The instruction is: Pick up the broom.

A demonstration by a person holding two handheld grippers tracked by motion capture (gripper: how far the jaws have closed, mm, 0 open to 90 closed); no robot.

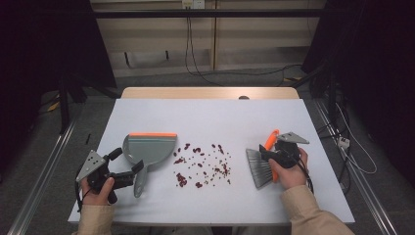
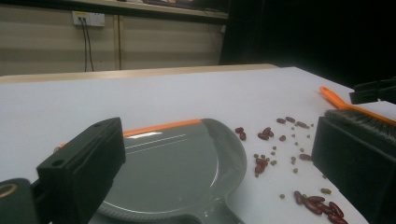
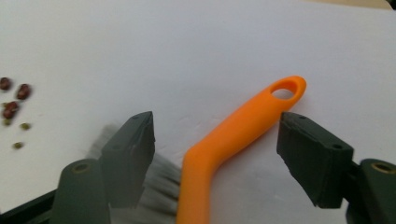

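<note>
A grey dustpan (image 1: 149, 149) with an orange front lip lies on the white table, its handle pointing toward the person. My left gripper (image 1: 126, 164) stands open beside that handle, touching nothing; in the left gripper view (image 2: 215, 140) the dustpan (image 2: 173, 168) lies just ahead between the wide jaws. A hand brush (image 1: 259, 169) with grey bristles and an orange handle (image 3: 233, 140) lies at the right. My right gripper (image 1: 266, 155) sits over it, jaws either side of the handle with gaps showing (image 3: 217, 126). Red beans (image 1: 203, 164) lie scattered between dustpan and brush.
The white tabletop (image 1: 205, 117) has bare room behind the beans and along its front edge. Beyond its far edge are a floor with cables and a dark stand at the left. Small green bits lie among the beans (image 2: 266, 135).
</note>
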